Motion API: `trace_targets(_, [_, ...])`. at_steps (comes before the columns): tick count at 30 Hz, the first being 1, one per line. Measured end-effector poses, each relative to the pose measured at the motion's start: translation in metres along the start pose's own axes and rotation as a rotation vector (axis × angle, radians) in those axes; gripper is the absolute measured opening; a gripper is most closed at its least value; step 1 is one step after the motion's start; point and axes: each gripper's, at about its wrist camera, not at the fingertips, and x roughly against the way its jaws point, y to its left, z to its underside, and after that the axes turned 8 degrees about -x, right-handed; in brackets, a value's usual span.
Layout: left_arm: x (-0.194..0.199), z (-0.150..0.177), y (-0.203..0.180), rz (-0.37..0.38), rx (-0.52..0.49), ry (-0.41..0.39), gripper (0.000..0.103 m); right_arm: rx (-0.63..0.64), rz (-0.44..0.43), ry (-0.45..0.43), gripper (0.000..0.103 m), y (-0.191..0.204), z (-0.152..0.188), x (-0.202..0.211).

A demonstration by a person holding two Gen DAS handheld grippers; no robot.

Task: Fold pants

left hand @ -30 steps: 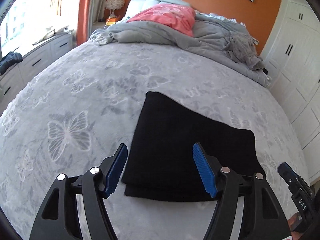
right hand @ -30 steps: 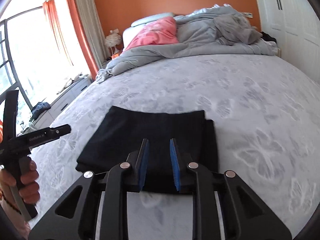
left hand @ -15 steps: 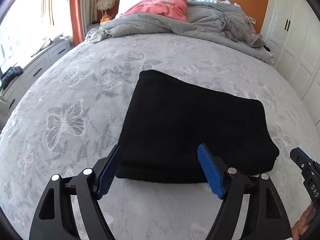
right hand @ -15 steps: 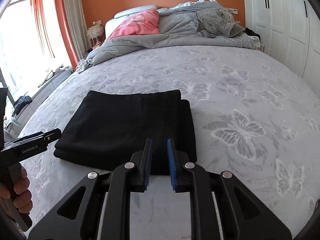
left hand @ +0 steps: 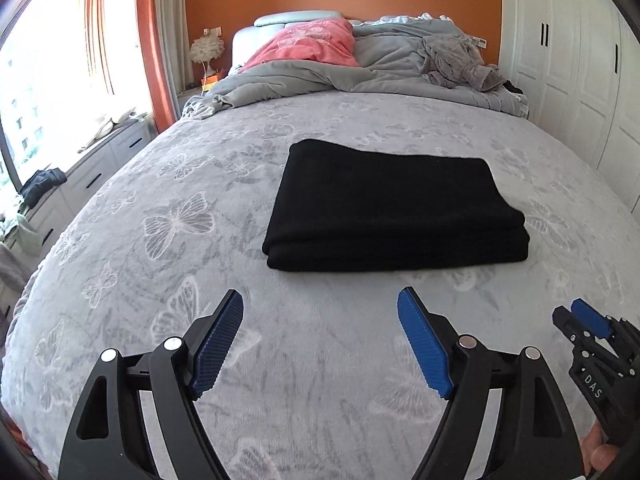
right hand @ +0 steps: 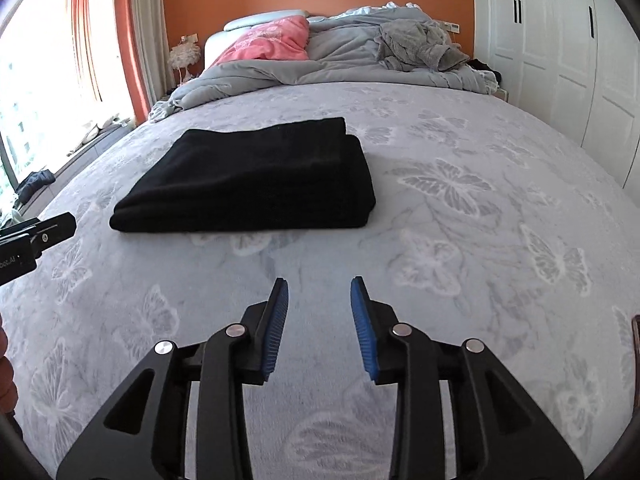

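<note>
Across the bed the black pants lie folded flat, mid-blanket. Judged done: lift both tools away without brushing the stack. Left tongs gape wide, empty; right tongs stand partly open, empty, both short of the cloth.

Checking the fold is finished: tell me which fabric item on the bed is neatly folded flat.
The black pants, a tidy layered rectangle alone on the butterfly bedspread. The grey duvet and pink pillow near the headboard lie rumpled.
</note>
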Motion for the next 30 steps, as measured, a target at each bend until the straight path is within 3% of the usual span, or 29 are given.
trace_targets(6, [-0.023, 0.035, 0.000, 0.001, 0.003, 0.005, 0.077, -0.025, -0.004, -0.025, 0.037, 0.000, 0.012, 0.002])
trace_targets(8, [-0.026, 0.032, 0.000, 0.014, 0.010, 0.017, 0.077, 0.016, 0.023, -0.030, 0.037, 0.008, 0.015, -0.002])
trace_targets(11, [-0.022, 0.028, 0.000, 0.031, 0.014, -0.026, 0.077, 0.067, 0.046, -0.046, 0.037, 0.016, 0.021, -0.003])
trace_targets(13, [-0.025, 0.030, -0.001, 0.013, 0.013, -0.029, 0.077, 0.060, 0.047, -0.050, 0.037, 0.014, 0.021, -0.003])
trace_targets(17, [-0.034, 0.033, -0.001, 0.049, 0.041, 0.012, 0.077, 0.030, 0.061, -0.034, 0.037, 0.007, 0.021, -0.005])
trace_targets(30, [-0.041, 0.041, -0.016, 0.029, 0.014, -0.017, 0.077, 0.052, 0.101, -0.004, 0.044, 0.007, 0.027, -0.016])
